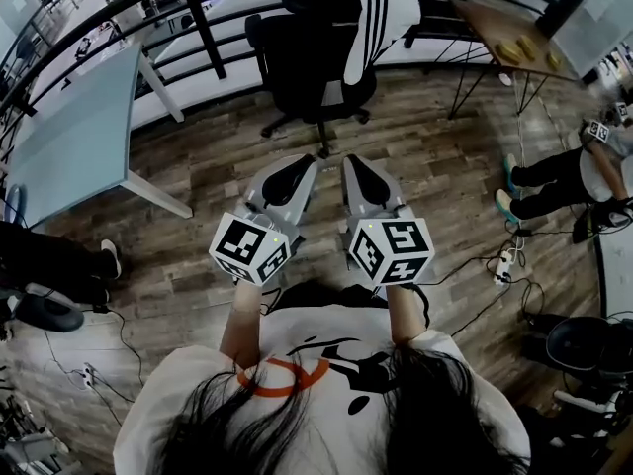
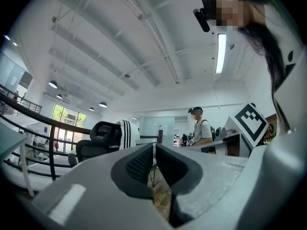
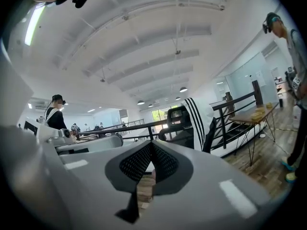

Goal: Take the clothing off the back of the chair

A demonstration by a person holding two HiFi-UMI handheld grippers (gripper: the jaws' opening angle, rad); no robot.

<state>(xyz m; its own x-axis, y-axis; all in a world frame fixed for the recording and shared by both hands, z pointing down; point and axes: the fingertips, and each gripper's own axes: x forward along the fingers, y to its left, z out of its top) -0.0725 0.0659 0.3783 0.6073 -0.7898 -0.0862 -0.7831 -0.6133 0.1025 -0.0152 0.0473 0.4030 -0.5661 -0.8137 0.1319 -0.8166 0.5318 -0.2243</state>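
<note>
- Clothing, white with black stripes, hangs draped over the back of the black chair at top centre of the frame.
- Left gripper and right gripper sit side by side mid-frame, jaws pressed together on nothing. They point at the chair from well apart, probably readied for the approach.

Wood-plank floor beneath me. Black chair stands on it ahead. Grey bench left of chair. Cables and power strip right of chair, nearer me.
</note>
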